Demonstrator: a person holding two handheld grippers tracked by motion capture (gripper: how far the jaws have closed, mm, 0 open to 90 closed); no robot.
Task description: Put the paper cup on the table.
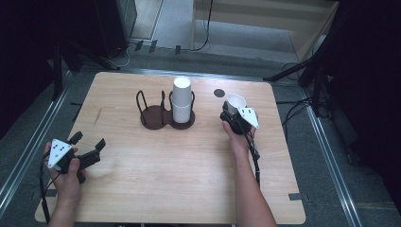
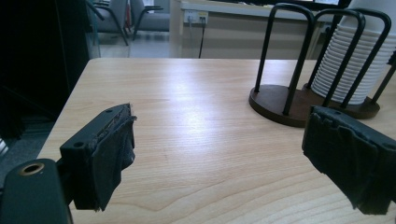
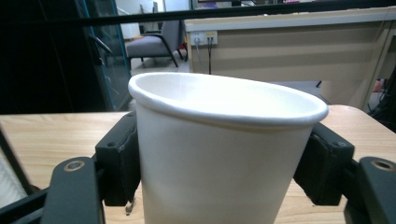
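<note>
Our right gripper (image 3: 219, 182) pinches a white cup (image 3: 224, 154) between both pads, and the cup's bottom is cut off in its own view. On the table (image 1: 179, 189) it stands at about 2 o'clock, upright, right of the cup stack (image 1: 181, 101) in the holder (image 1: 156, 116). Our left gripper (image 1: 87, 147) rests at 8 o'clock, its jaws spread with nothing between them, pointing toward the holder.

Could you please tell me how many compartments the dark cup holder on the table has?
2. The cup holder has a left compartment that stands empty and a right compartment holding the stack of white cups. No further compartment seems hidden.
</note>
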